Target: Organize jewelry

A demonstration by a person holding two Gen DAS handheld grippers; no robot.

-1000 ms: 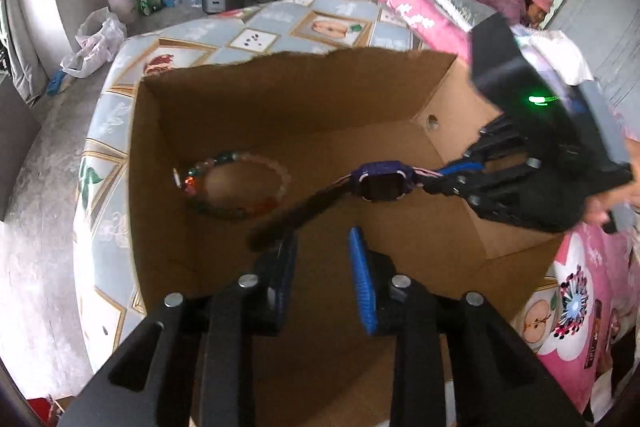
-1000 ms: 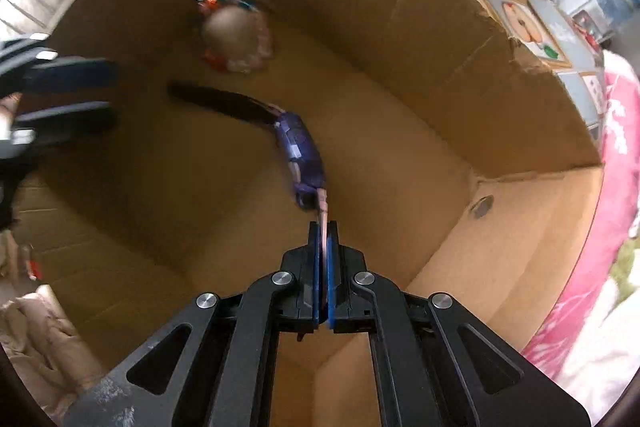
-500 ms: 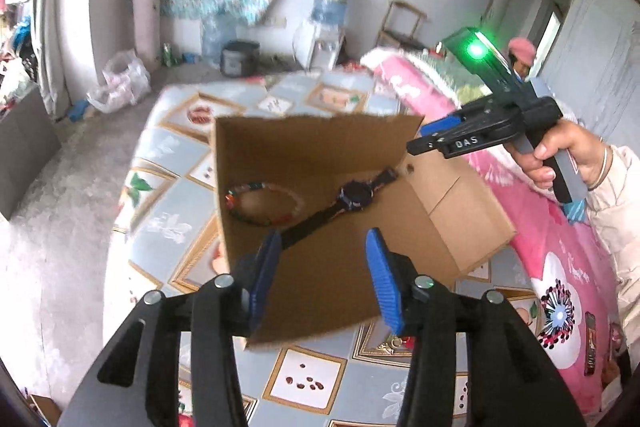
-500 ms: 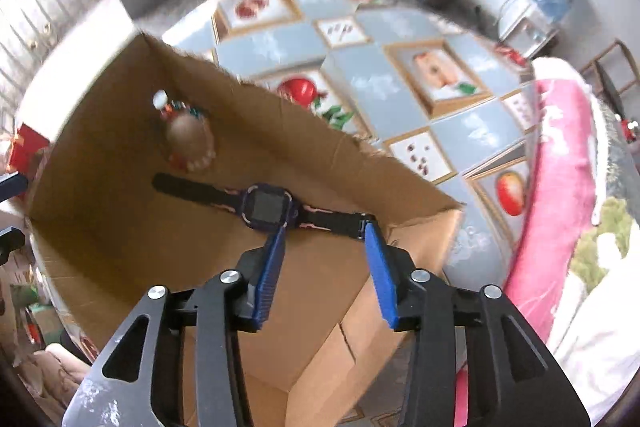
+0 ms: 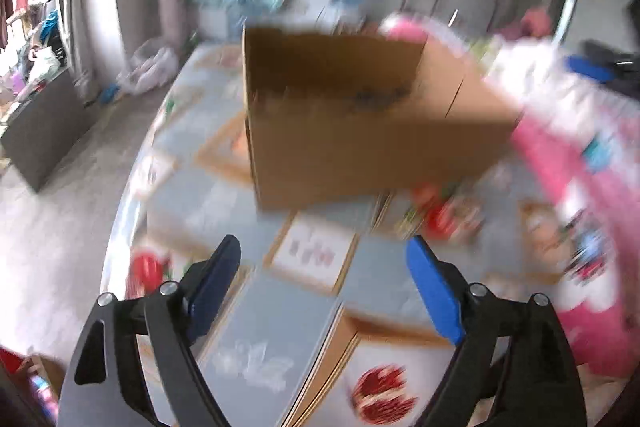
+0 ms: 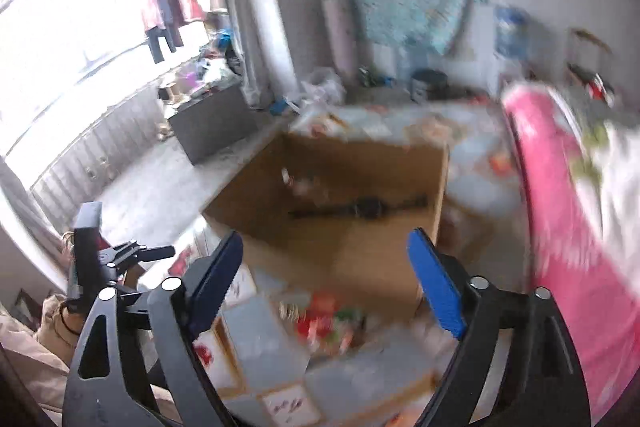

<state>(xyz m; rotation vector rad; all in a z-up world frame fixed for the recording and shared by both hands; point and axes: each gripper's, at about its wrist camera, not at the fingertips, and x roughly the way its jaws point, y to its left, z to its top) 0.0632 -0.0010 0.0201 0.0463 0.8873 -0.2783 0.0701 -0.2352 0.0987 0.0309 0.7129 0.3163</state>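
1. Two grippers are in view, and we see both with their blue pads spread wide and still opening, nothing between them.
2. We find the left gripper (image 5: 322,283) above the patterned tabletop (image 5: 280,331), well back from the cardboard box (image 5: 360,147); its fingers (image 5: 434,291) frame only fruit-print tiles.
3. In the left wrist view we look at the box from outside, its near wall facing us, and a dark smear inside it near the far wall is too blurred for us to name.
4. We see the right gripper (image 6: 324,275) also empty, short of the same cardboard box (image 6: 348,247).
5. From the right wrist view we look into the box: a dark wristwatch (image 6: 360,207) lies stretched flat on the floor of the box, strap ends pointing left and right.
6. Just beyond the watch, toward the far left corner, we make out a beaded bracelet (image 6: 304,187), blurred, lying apart from the watch.
7. We spot the left gripper (image 6: 160,251) again at the lower left of the right wrist view, outside the box.
8. A pink quilt (image 6: 568,267) lies to the right of the box in both views.
9. Both pictures are smeared, so we cannot tell finer details of the jewelry.
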